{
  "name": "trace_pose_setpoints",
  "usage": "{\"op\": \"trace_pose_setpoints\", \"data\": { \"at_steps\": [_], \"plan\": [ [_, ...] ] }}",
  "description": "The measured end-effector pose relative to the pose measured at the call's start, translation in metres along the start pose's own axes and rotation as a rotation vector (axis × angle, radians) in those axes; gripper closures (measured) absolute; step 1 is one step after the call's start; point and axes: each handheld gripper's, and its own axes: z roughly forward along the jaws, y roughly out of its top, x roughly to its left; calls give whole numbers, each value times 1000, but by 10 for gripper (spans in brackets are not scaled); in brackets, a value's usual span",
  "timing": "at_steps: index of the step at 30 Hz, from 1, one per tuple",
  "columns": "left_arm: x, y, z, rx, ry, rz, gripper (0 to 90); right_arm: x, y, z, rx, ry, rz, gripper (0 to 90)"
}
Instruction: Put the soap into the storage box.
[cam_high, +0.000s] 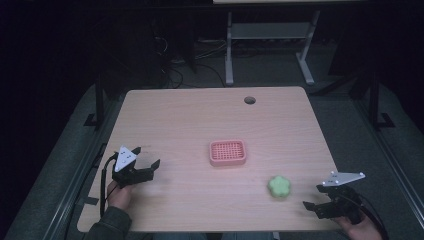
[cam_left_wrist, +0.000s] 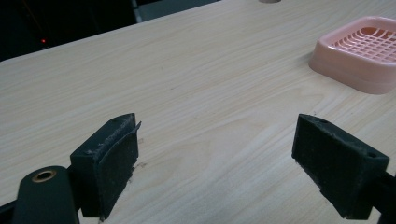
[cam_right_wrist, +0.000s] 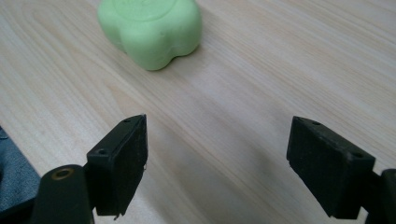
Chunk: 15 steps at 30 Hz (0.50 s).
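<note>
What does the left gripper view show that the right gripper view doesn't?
The left gripper view takes in a pink slotted tray at its upper right, standing on the table apart from the left claw. The right gripper view instead takes in a green flower-shaped block lying ahead of the right claw, untouched. Both look along two black jaws spread wide with nothing between them, over the same pale wooden table.

**Where my three cameras sit**

The high view looks forward and down over the whole table (cam_high: 200, 120). My left gripper view skims low across the wood toward the pink tray (cam_left_wrist: 362, 53), also seen from above. My right gripper view sits close behind the green soap (cam_right_wrist: 152, 30).
</note>
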Motion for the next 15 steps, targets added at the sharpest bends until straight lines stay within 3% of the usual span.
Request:
{"op": "trace_pose_setpoints", "data": {
  "at_steps": [15],
  "plan": [
    [0, 1, -1, -5, 1, 10, 142, 11, 10, 5, 23, 9, -55, 198]
  ]
}}
